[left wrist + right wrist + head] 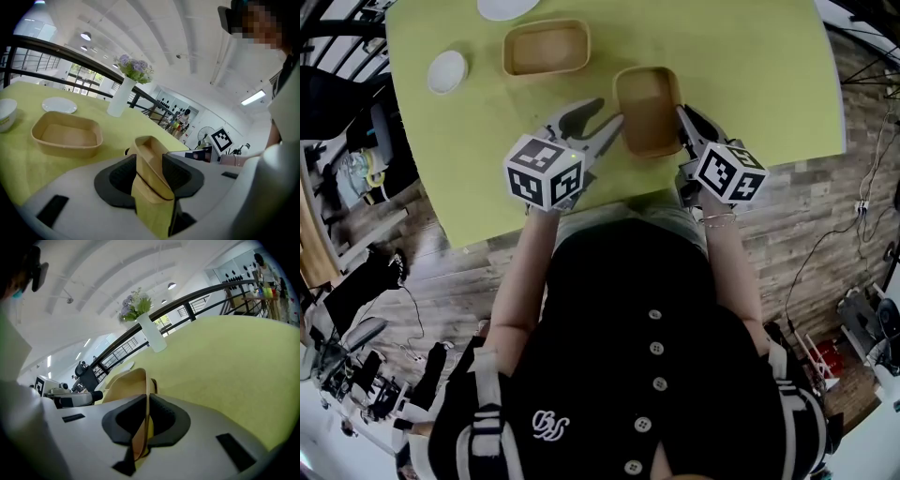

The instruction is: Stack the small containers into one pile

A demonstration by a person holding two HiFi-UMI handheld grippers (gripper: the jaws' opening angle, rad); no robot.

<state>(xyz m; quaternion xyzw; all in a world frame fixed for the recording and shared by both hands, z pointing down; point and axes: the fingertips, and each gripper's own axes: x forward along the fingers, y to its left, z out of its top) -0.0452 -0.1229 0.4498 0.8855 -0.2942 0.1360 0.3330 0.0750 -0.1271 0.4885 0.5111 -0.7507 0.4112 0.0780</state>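
Two small brown rectangular containers are on the green table (769, 75). The far container (546, 49) (65, 136) sits flat towards the back. My right gripper (684, 117) (146, 420) is shut on the right wall of the near container (649, 110) (124, 385), the thin wall pinched between its pads. From the left, my left gripper (602, 117) (149, 173) reaches this container's left side. Its jaws stand wide apart. In the left gripper view the container (150, 159) appears tilted between the jaws, and I see no pad pressing on it.
A white bowl (447, 71) (5, 115) and a white plate (508, 7) (59, 104) lie at the table's back left. A white vase with flowers (119, 96) (153, 333) stands further back. The table's near edge is close to my body.
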